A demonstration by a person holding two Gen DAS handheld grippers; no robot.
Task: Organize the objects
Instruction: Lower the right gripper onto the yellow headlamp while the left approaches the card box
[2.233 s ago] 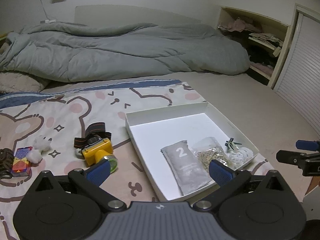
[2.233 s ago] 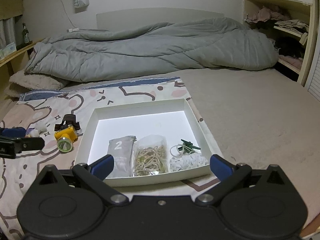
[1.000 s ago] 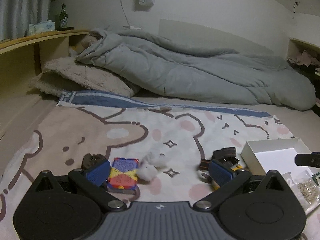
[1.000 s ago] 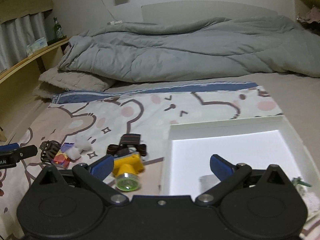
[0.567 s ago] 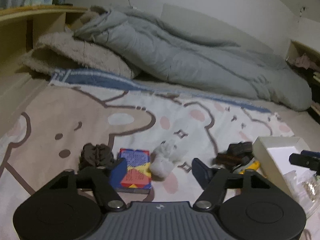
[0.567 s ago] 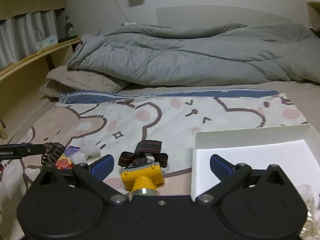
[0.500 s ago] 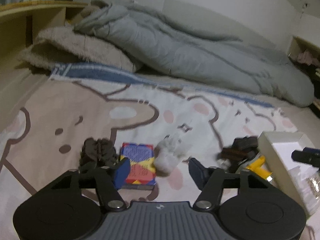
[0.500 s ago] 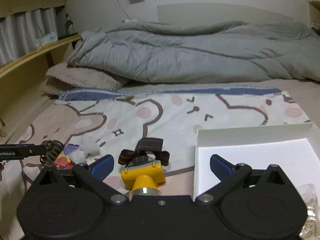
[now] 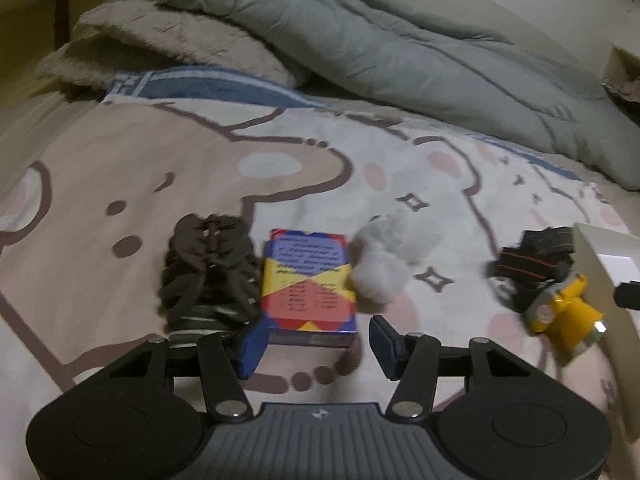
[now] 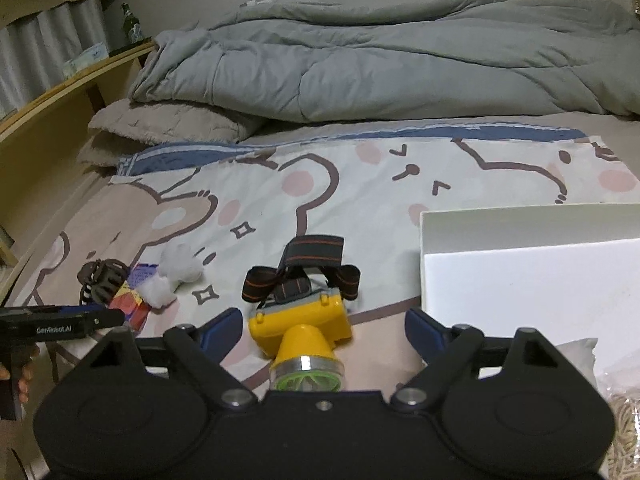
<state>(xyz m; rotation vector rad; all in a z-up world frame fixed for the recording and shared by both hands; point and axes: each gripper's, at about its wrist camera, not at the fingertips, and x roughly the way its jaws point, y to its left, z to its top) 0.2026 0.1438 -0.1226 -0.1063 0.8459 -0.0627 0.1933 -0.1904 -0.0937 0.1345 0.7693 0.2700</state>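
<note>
A colourful card box [image 9: 308, 280] lies on the bear-print sheet, with a dark brown hair claw [image 9: 208, 268] at its left and white cotton balls [image 9: 384, 252] at its right. My left gripper [image 9: 314, 344] is open, its fingers straddling the near end of the card box. A yellow headlamp with a black strap [image 10: 300, 320] lies left of the white box [image 10: 520, 220]. My right gripper [image 10: 324, 332] is open, with the headlamp between its fingers. The headlamp also shows in the left wrist view [image 9: 560, 308].
A grey duvet [image 10: 380, 68] and a fluffy pillow [image 9: 168, 44] lie at the head of the bed. A wooden ledge [image 10: 60, 92] runs along the left. The white box holds a grey pouch [image 10: 576, 356] and a bag of rubber bands [image 10: 624, 420].
Both grippers swung left from the white box and moved down. The left gripper narrowed its opening around the card box; the right gripper came close over the headlamp.
</note>
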